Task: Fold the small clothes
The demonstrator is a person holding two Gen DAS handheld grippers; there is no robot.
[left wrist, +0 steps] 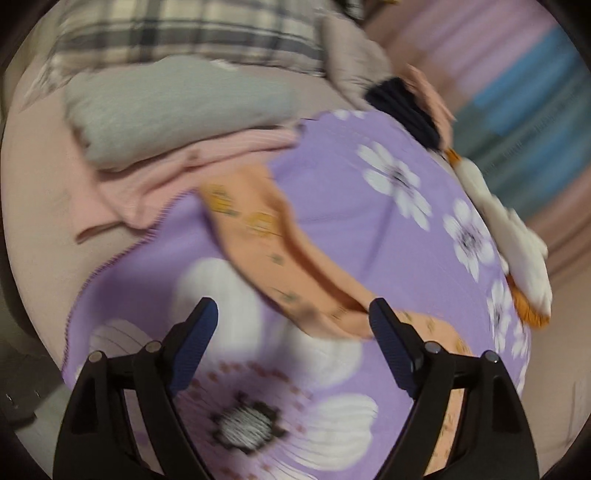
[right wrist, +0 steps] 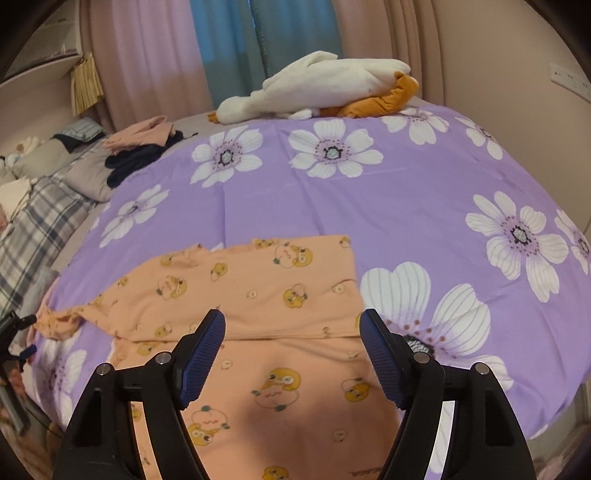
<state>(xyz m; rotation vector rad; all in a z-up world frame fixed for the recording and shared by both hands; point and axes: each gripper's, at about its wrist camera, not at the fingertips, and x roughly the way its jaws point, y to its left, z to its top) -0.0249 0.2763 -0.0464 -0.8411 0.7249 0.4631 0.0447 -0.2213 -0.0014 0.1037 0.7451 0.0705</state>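
Note:
A small peach garment [right wrist: 258, 288] printed with yellow ducks lies on the purple flowered sheet [right wrist: 369, 192], its top part folded over and one sleeve stretched to the left. My right gripper [right wrist: 291, 325] is open and empty, hovering just above the garment's fold line. In the blurred left wrist view the same peach garment [left wrist: 266, 236] runs diagonally across the sheet [left wrist: 332, 184]. My left gripper [left wrist: 293, 314] is open above the sheet, its right finger beside the cloth's edge.
A white and orange plush toy [right wrist: 317, 92] lies at the sheet's far edge. A pile of dark and peach clothes [right wrist: 140, 147] sits at far left. Folded grey [left wrist: 166, 103] and pink clothes [left wrist: 155, 177] and a plaid blanket [left wrist: 177, 33] lie beside the sheet.

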